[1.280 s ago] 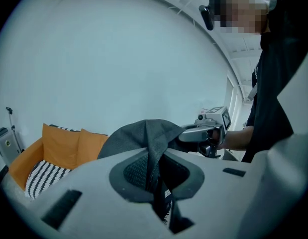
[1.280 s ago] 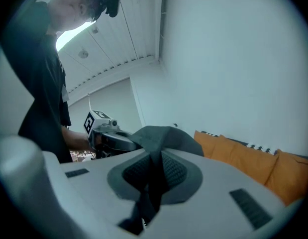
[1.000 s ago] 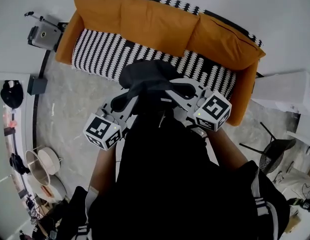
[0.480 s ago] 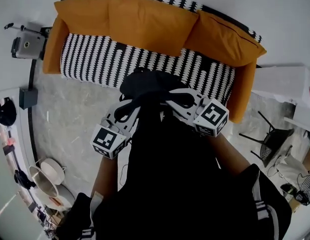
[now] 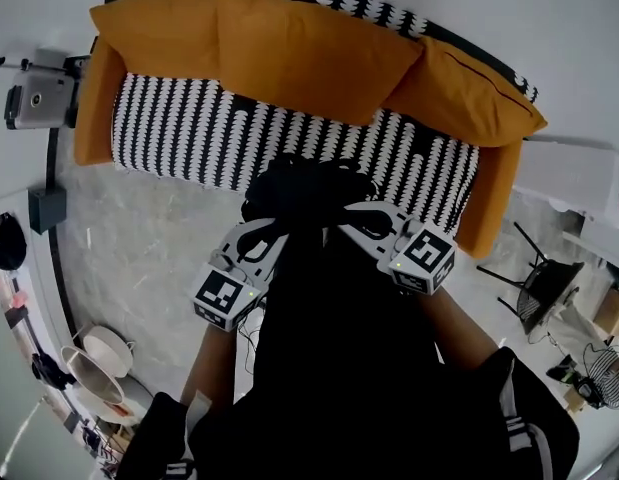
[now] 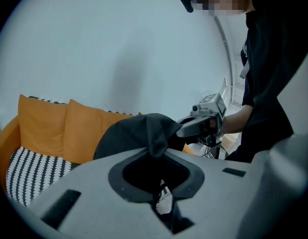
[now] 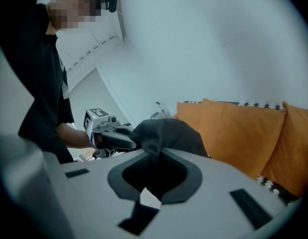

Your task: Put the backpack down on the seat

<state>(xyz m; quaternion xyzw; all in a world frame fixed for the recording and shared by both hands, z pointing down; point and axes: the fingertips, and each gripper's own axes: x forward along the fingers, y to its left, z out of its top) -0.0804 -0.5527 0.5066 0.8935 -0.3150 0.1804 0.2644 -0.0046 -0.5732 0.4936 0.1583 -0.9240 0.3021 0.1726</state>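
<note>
A black backpack [image 5: 307,190] hangs bunched between two handheld tools, the left gripper [image 5: 276,233] and the right gripper [image 5: 351,215] each pinched tight on a fold of its fabric. Under and just ahead of the jaws runs the front edge of the striped seat [image 5: 179,128], which stretches widest past the left gripper's outer side. Orange cushions [image 5: 289,53] line the back beyond. Whether the bag touches the seat cannot be told. Marbled floor [image 5: 139,253] lies open outside the left gripper
</note>
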